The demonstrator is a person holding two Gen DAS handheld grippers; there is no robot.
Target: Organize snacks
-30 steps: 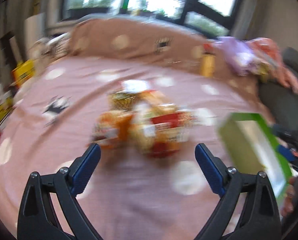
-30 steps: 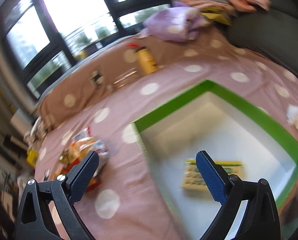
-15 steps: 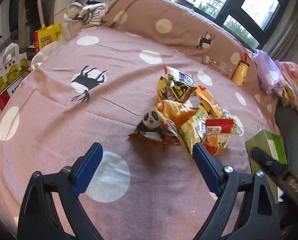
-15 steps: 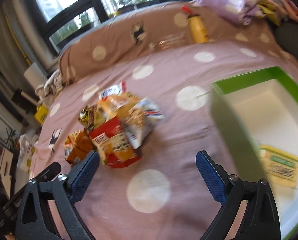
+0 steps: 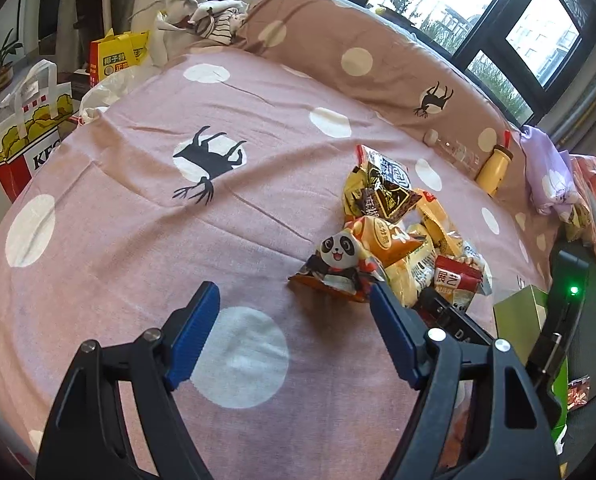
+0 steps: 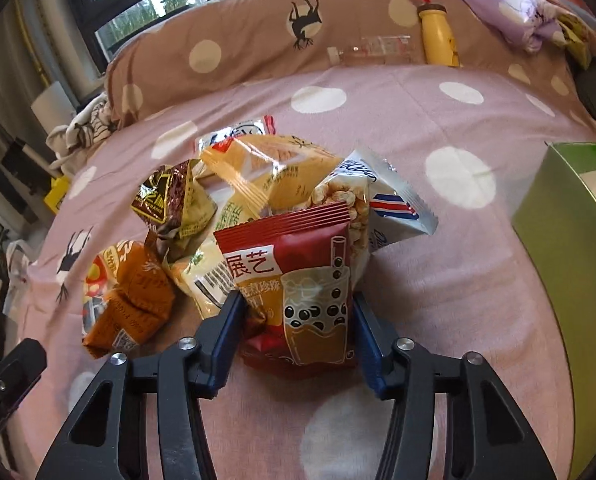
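In the left wrist view, the left gripper (image 5: 294, 328) is held wide apart over the pink dotted bedspread (image 5: 138, 240), with nothing between its blue pads. A heap of glossy snack packets (image 5: 393, 248) lies just ahead to the right, a panda-printed packet (image 5: 337, 264) nearest. A green box (image 5: 521, 312) is partly hidden behind the other tool.

In the right wrist view, the right gripper (image 6: 296, 324) is closed against both sides of a crinkled red milk-tea packet (image 6: 298, 280) at the heap's front. A yellow bottle (image 6: 437, 36) is propped against the brown pillow (image 6: 258, 40).
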